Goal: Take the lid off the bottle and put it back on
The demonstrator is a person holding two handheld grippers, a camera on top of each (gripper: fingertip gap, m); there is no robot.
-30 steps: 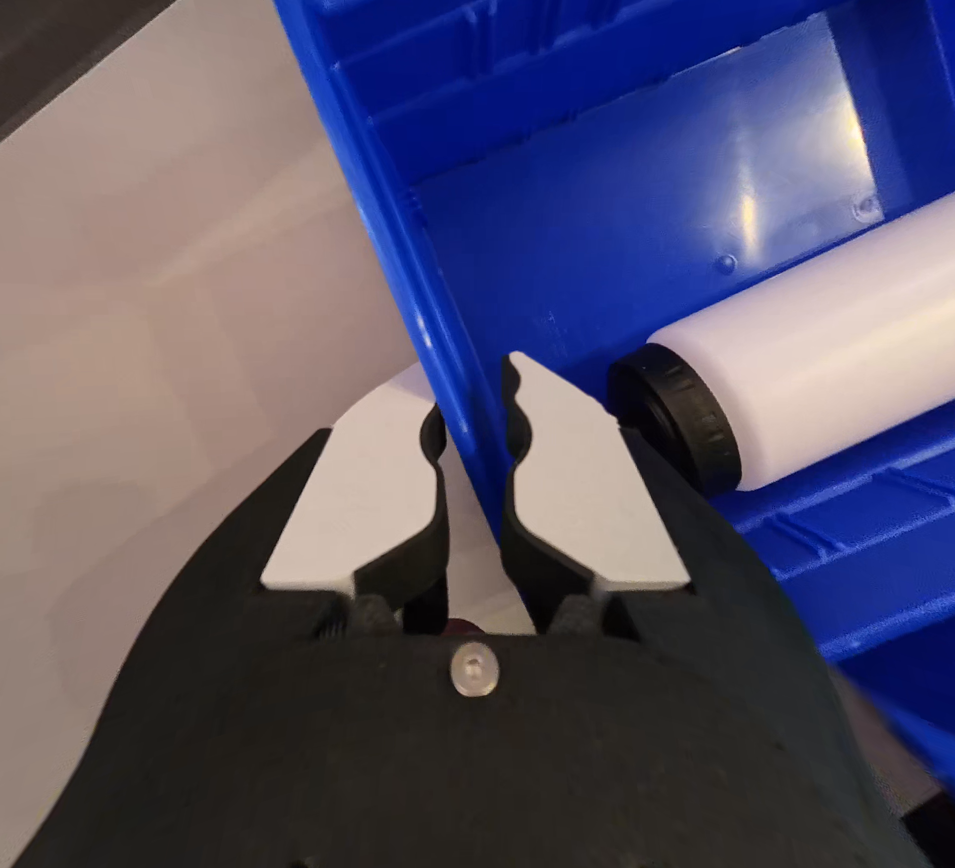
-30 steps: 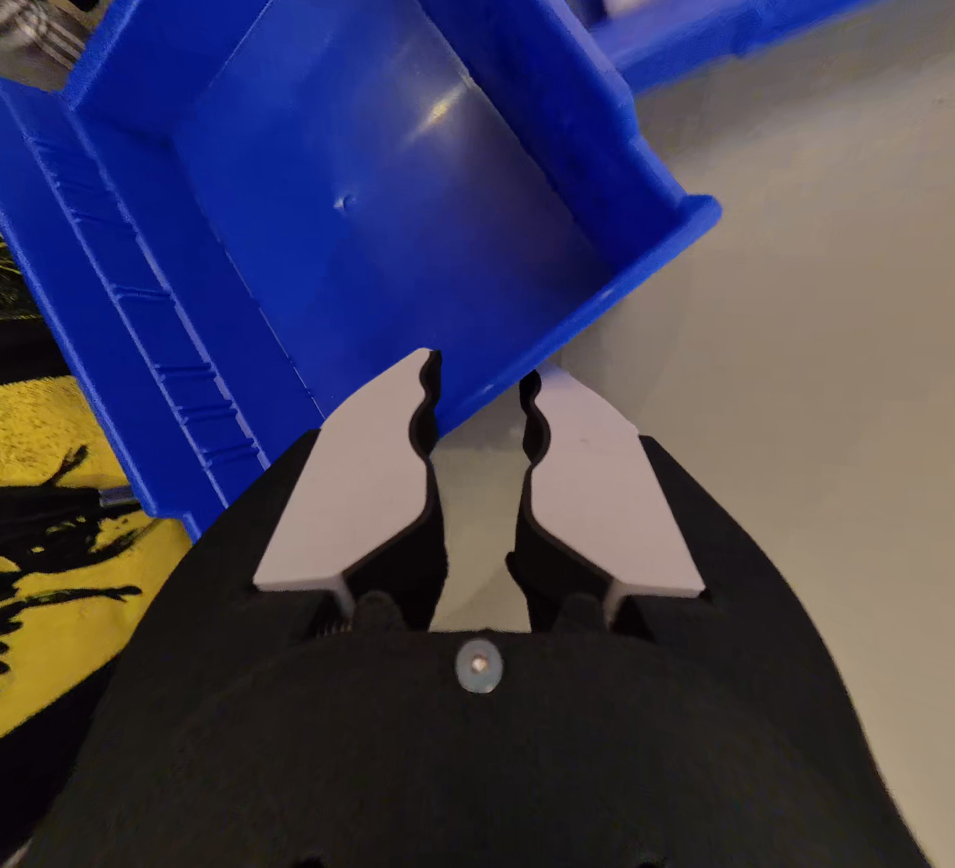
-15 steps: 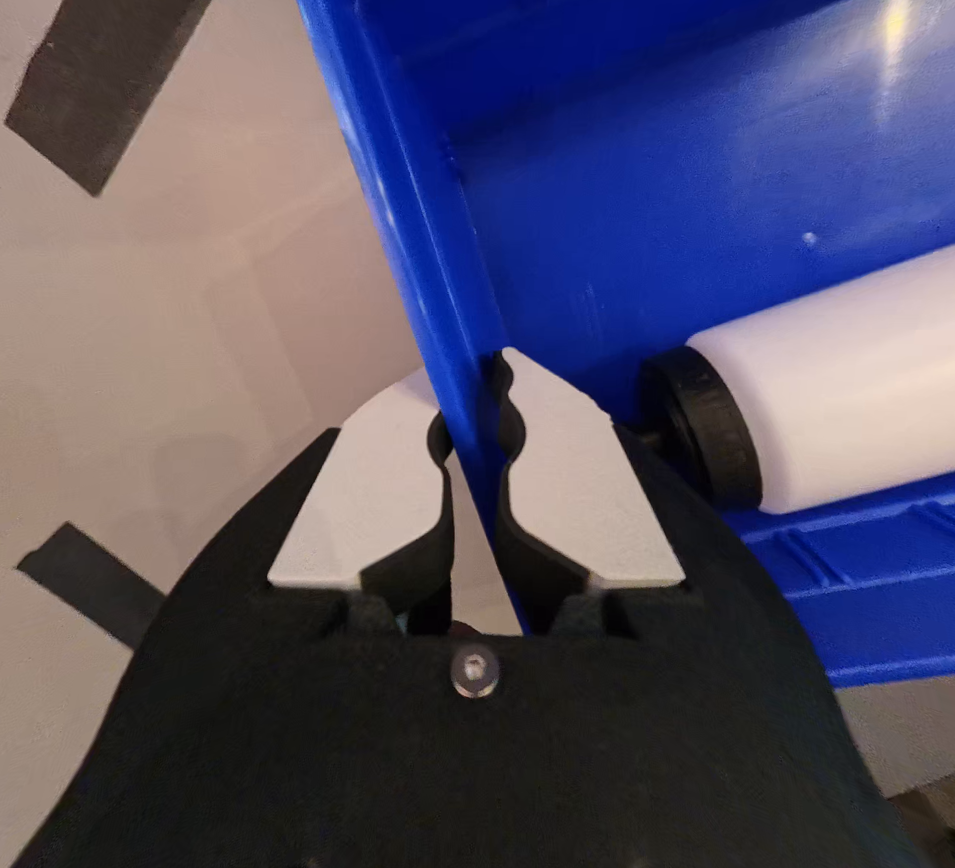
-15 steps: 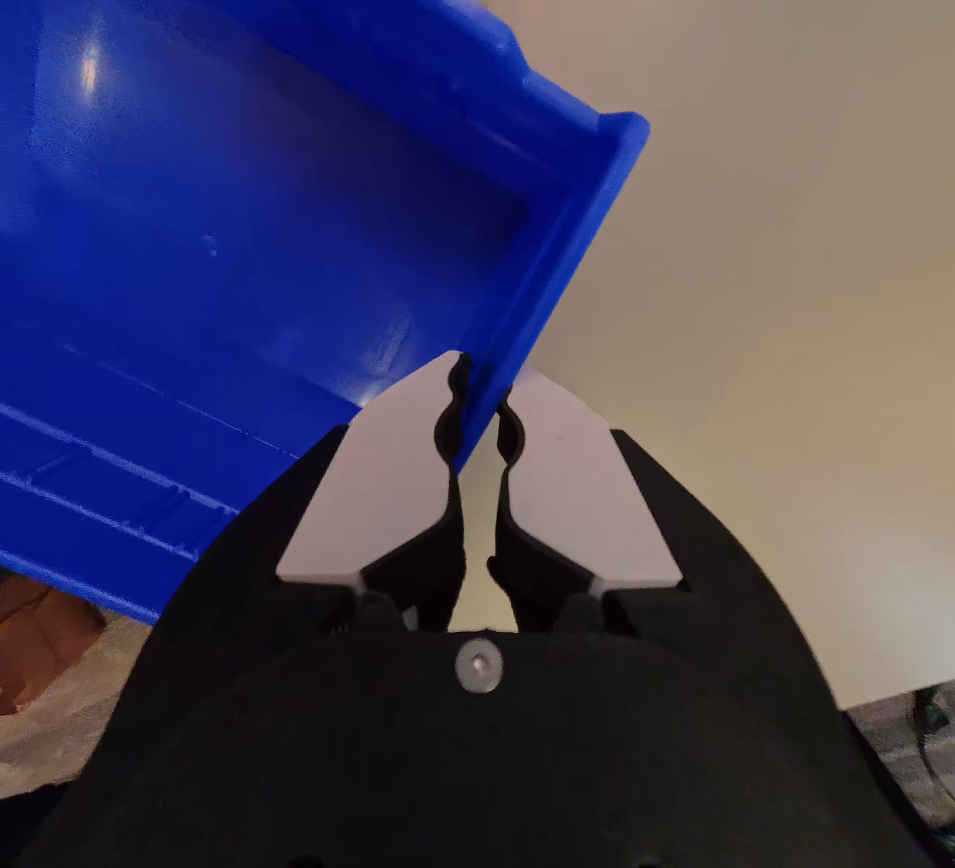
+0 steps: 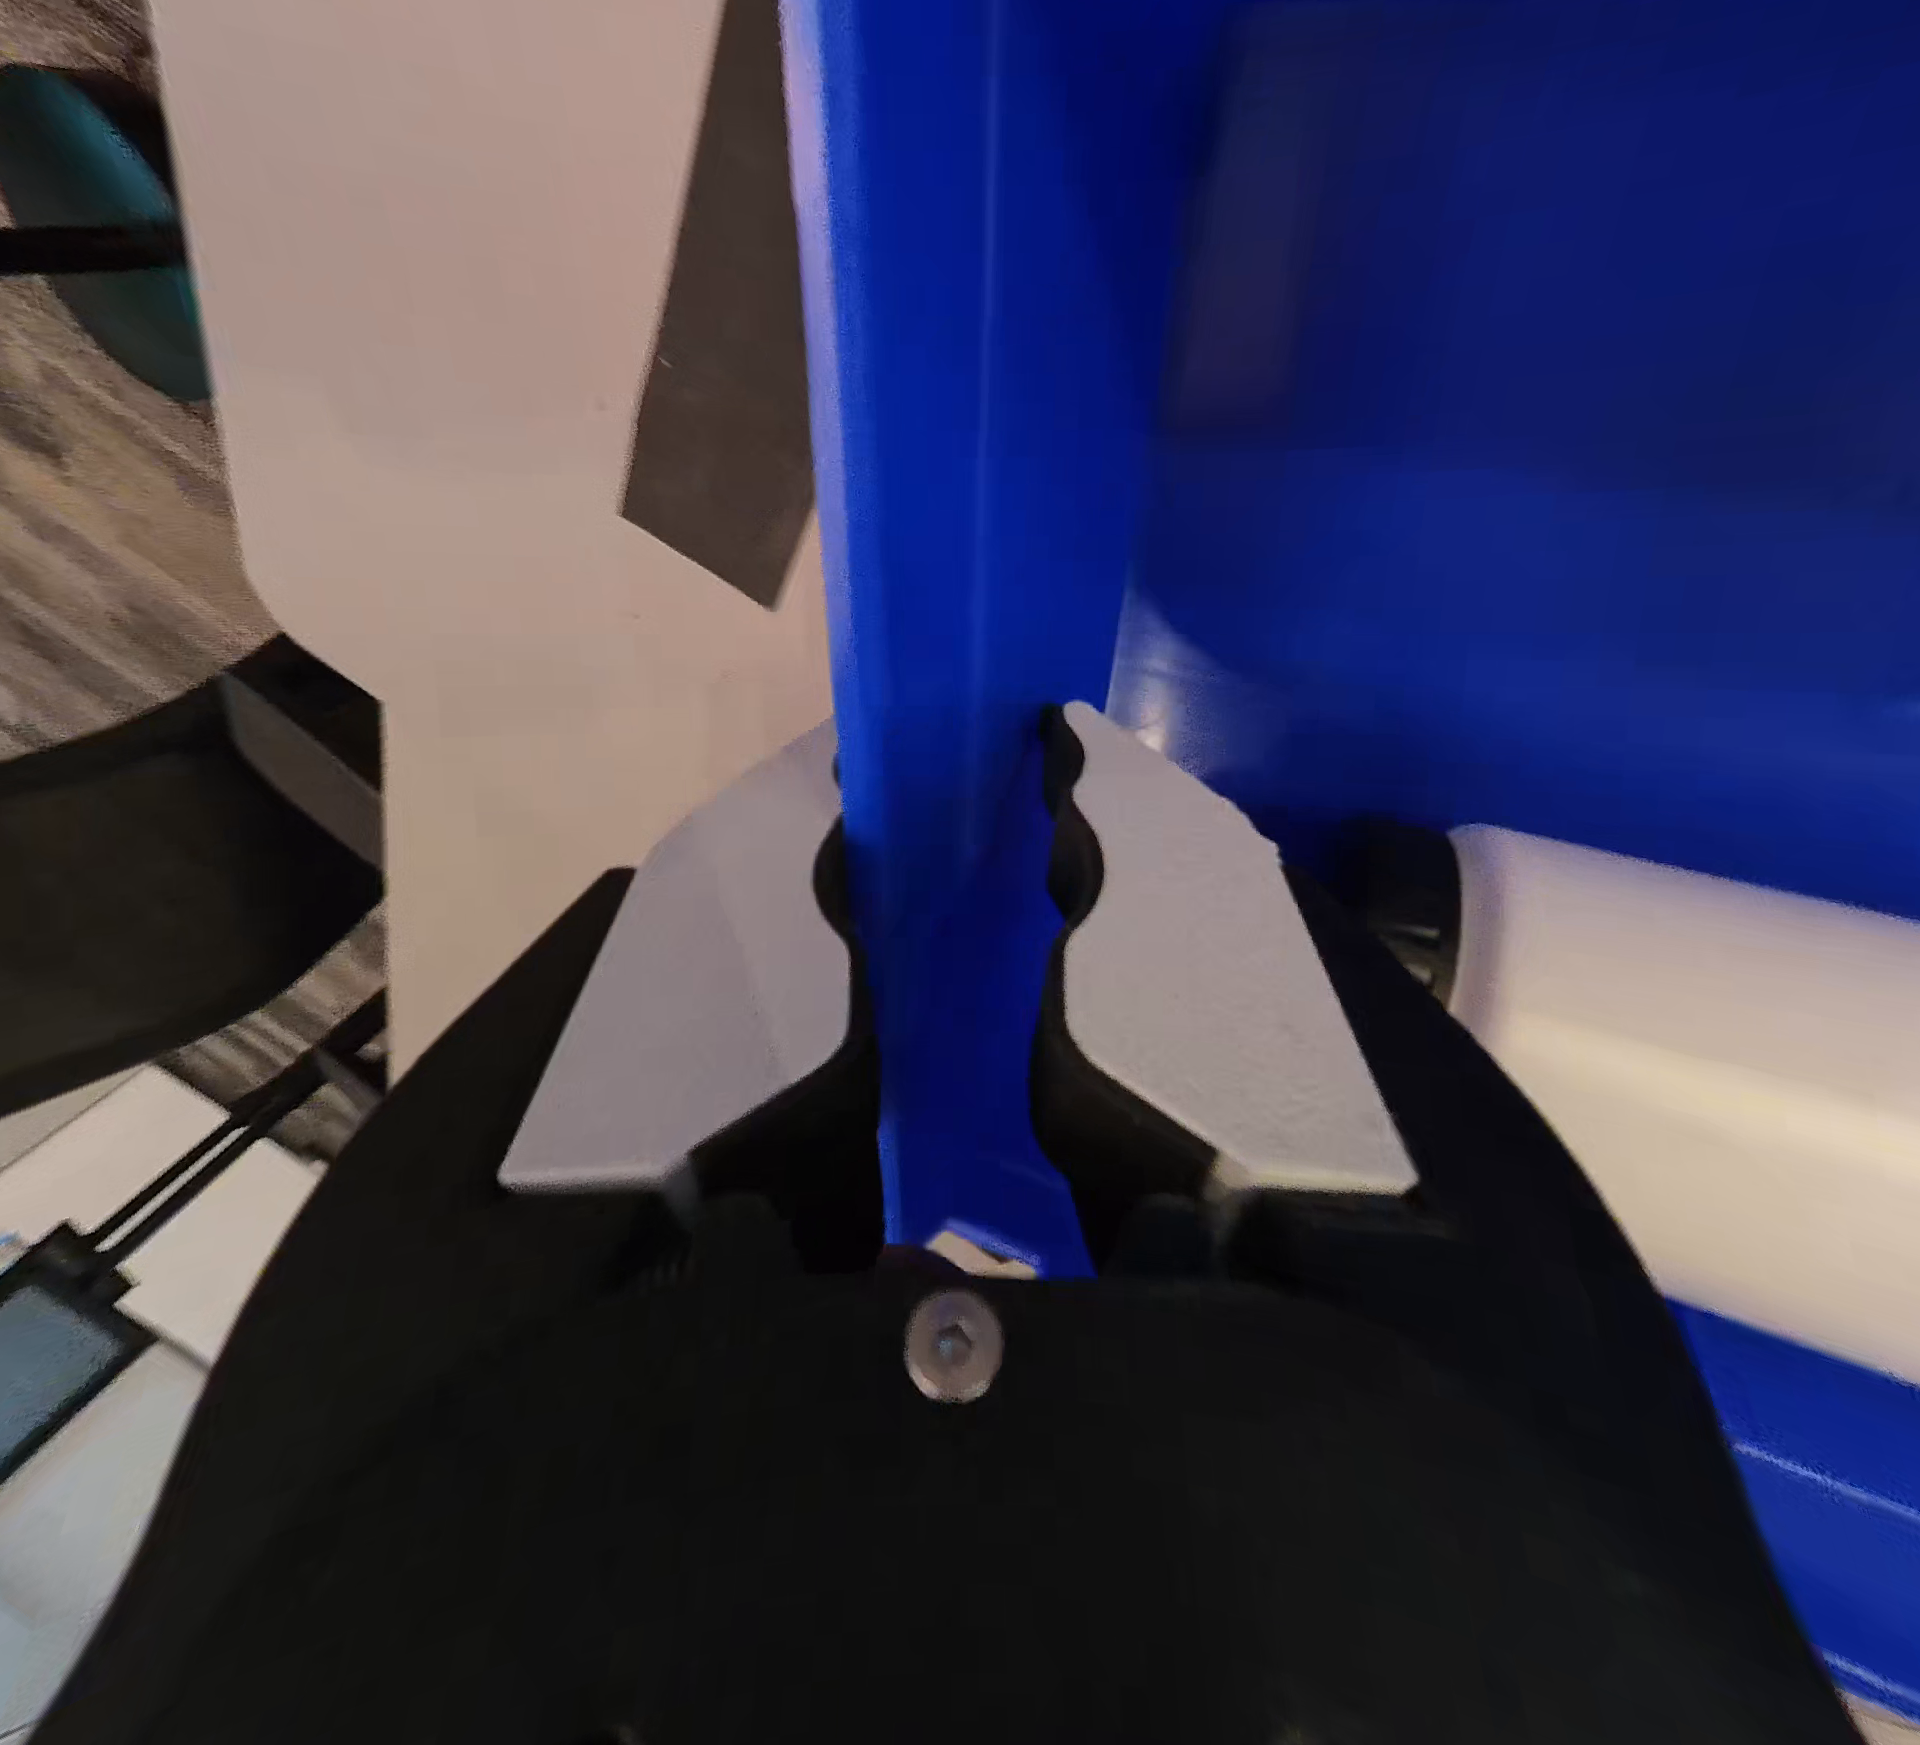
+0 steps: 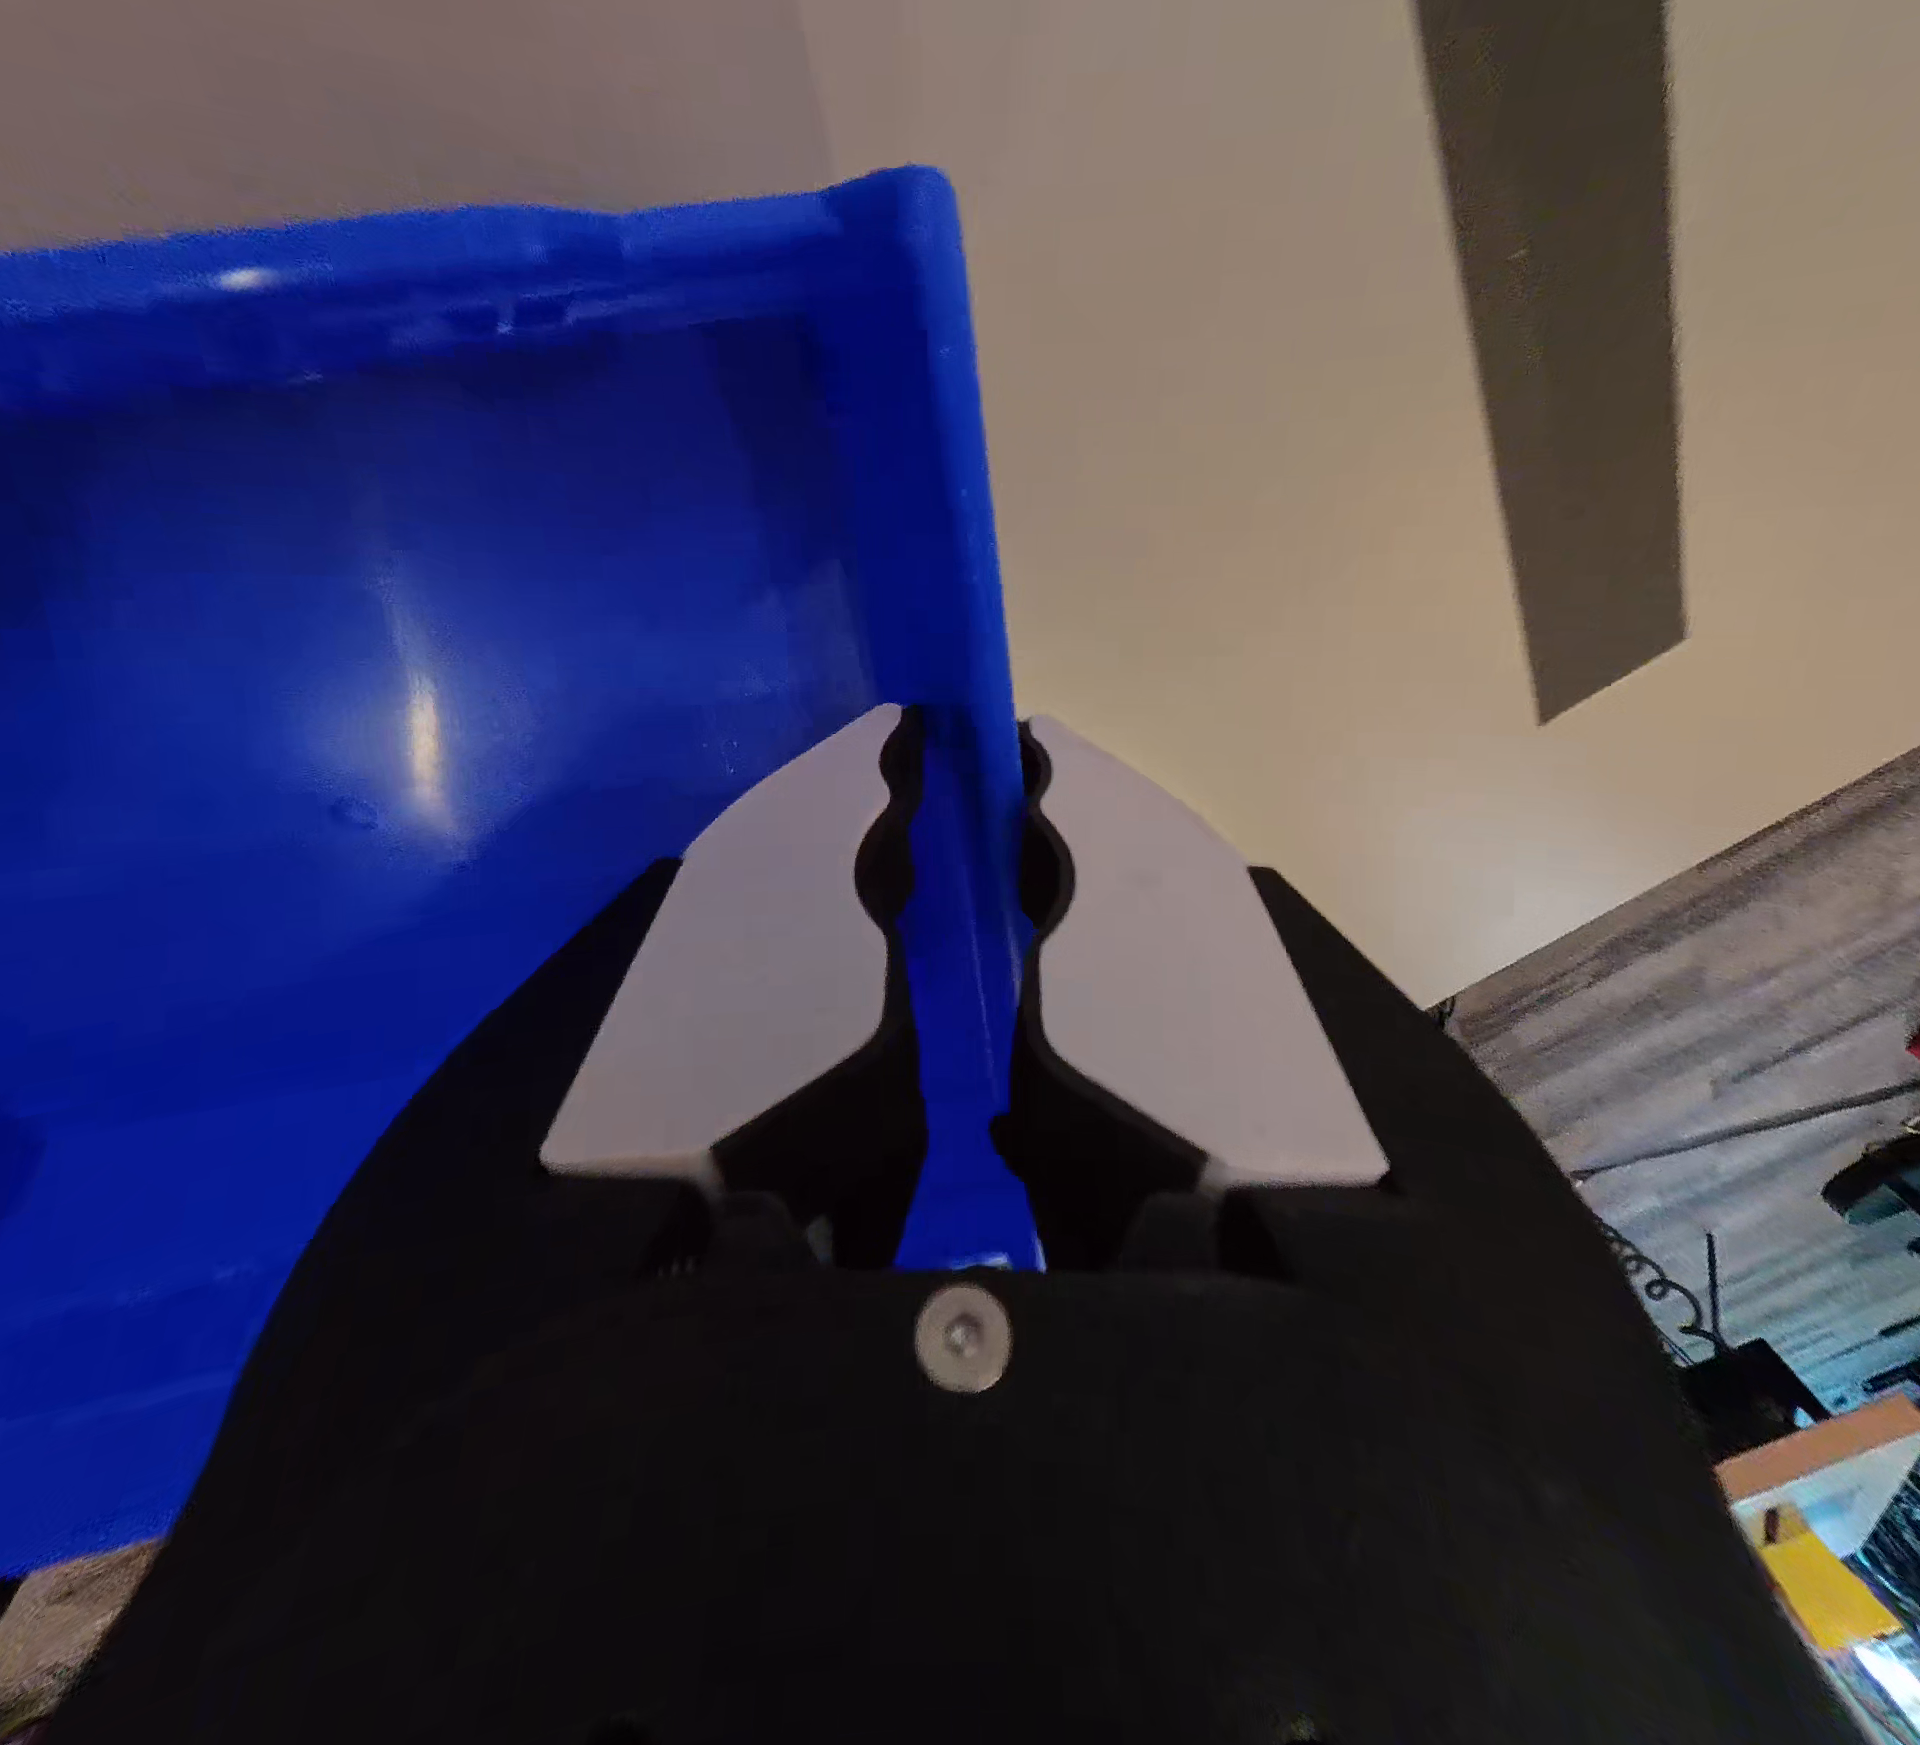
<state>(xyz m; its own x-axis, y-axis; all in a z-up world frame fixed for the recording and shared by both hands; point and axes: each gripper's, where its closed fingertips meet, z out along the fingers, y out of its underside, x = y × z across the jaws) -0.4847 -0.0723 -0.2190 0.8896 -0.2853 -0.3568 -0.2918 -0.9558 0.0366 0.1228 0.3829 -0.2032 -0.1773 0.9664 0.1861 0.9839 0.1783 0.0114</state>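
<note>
White bottle with a black lid, lying inside the blue bin we gripped.

The bottle lay on its side in the bin, its lid pointing toward our left gripper, which pinched the bin's wall; our right gripper clamped another wall.

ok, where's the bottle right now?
Left wrist view only, at right: the white bottle lies on its side inside the blue bin, black lid beside the left gripper.

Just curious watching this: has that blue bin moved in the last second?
Yes. The blue bin, clamped by both grippers, has swung round: in the left wrist view, the table's dark tape strip and the table edge have come into sight beside it.
</note>
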